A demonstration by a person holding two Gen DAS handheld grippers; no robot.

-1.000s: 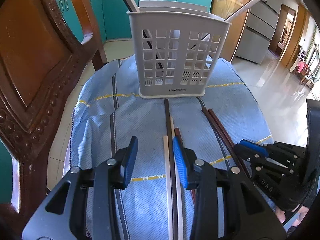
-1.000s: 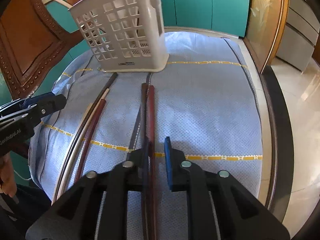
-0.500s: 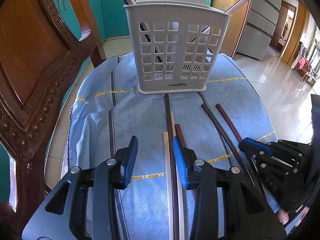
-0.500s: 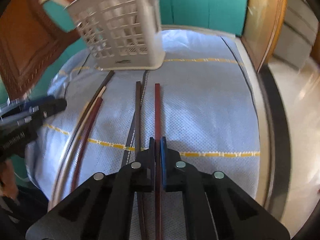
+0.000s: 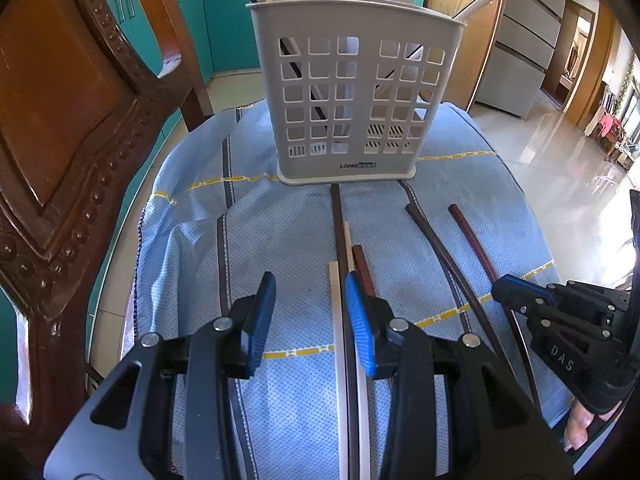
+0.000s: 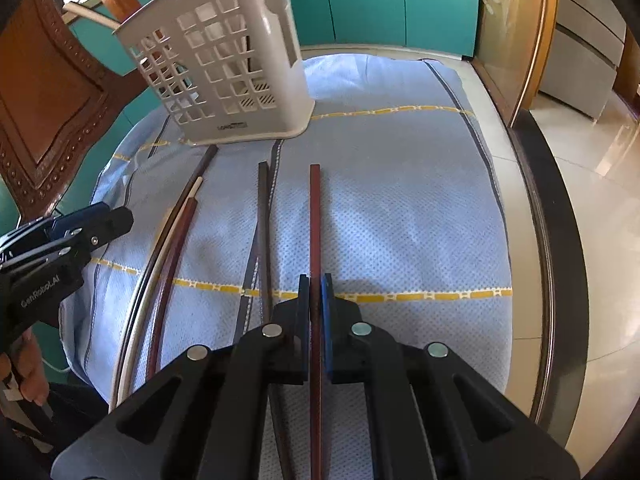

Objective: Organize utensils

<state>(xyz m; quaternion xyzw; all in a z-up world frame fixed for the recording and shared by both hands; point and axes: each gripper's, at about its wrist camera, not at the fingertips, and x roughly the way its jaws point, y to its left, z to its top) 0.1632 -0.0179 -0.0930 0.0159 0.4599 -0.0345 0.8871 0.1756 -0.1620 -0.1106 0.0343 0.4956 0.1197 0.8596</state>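
A white slotted utensil basket (image 5: 354,108) stands at the far end of a blue cloth (image 5: 288,236), with a few chopsticks leaning in it; it also shows in the right wrist view (image 6: 224,76). My right gripper (image 6: 316,292) is shut on a reddish-brown chopstick (image 6: 315,216), held just off the cloth and pointing at the basket. A dark brown chopstick (image 6: 263,216) lies beside it. My left gripper (image 5: 308,312) is open and empty over a bundle of dark, white and red chopsticks (image 5: 345,280), which also shows in the right wrist view (image 6: 168,264).
A carved wooden chair back (image 5: 72,128) stands close on the left. The table's dark rim (image 6: 560,260) runs along the right of the cloth. Teal cabinets (image 6: 380,0) and a tiled floor (image 5: 560,152) lie beyond.
My right gripper closed on the reddish-brown chopstick and drew it to the right, away from the dark brown one. The left gripper stayed open in place.
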